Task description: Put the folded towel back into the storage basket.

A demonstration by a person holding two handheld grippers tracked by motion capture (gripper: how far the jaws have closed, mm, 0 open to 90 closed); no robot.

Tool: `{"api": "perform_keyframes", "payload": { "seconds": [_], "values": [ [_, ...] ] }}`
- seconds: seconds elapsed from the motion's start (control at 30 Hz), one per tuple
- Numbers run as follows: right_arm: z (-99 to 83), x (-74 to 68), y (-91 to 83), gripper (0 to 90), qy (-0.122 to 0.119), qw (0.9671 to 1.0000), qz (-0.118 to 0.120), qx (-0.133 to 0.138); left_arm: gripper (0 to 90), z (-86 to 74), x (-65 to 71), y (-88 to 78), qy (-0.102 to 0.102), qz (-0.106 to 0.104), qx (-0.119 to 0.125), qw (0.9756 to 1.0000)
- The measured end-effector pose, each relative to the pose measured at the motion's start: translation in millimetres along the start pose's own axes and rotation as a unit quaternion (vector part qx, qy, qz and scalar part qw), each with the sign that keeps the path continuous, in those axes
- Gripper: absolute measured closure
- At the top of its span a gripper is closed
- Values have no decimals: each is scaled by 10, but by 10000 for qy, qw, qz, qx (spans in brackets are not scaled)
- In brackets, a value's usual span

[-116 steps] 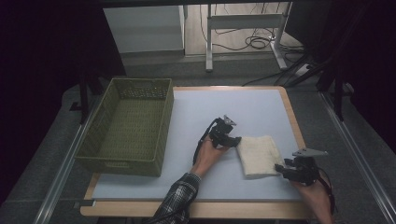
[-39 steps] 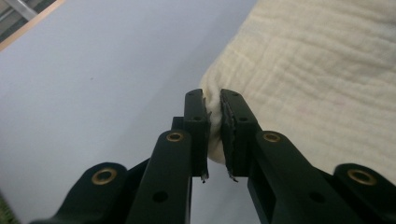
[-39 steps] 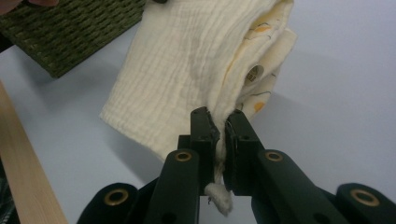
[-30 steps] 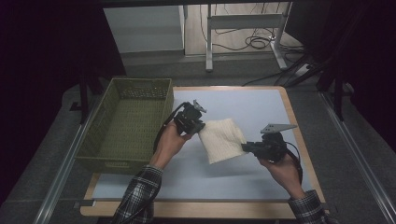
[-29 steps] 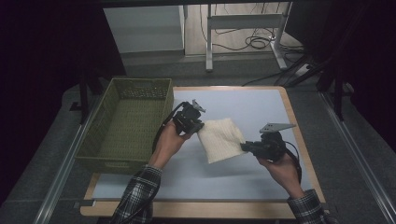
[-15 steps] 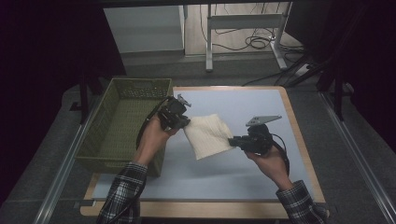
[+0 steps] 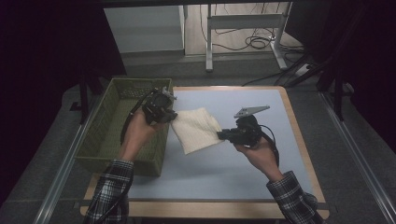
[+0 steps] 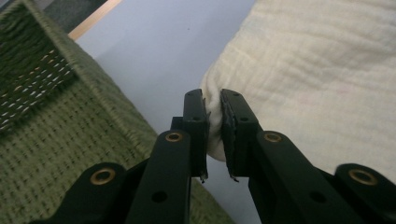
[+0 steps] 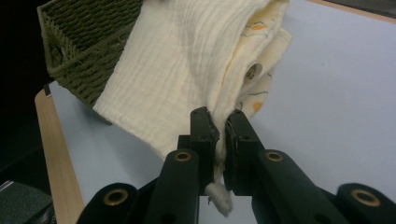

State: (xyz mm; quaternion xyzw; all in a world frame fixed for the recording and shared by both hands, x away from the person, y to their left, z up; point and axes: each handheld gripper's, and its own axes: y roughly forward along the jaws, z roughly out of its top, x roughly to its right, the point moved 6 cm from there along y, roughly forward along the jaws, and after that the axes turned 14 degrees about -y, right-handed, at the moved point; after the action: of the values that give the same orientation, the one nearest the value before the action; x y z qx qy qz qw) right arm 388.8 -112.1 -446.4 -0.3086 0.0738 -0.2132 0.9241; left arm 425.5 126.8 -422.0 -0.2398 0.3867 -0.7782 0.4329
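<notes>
Folded muslin cloth (image 7: 196, 129) clamped by left gripper (image 7: 169, 116) and right gripper (image 7: 222, 135), lifted beside wicker basket's (image 7: 100, 135) right rim; drop-in pending.

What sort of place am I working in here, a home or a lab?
Most likely a lab or test bench, not a home: a bare framed table under dark curtains, cables loose on the floor behind, and just a green basket and folded cloth as props.
</notes>
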Motion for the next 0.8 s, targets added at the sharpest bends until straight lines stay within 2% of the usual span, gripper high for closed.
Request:
{"api": "perform_keyframes", "payload": {
  "seconds": [0.23, 0.43, 0.8],
  "values": [
    [173, -58, 90, 831, -106, 9999, 70, 22, 808, -25, -165, -131, -104, 109, -9, 9999],
    [298, -132, 194, 830, -172, 9997, 146, 54, 806, -80, -322, -231, -276, 176, 10, 9995],
    [528, -257, 387, 831, -170, 9991, 352, 189, 808, -150, -561, -443, -377, 454, 49, 9982]
  ]
}}
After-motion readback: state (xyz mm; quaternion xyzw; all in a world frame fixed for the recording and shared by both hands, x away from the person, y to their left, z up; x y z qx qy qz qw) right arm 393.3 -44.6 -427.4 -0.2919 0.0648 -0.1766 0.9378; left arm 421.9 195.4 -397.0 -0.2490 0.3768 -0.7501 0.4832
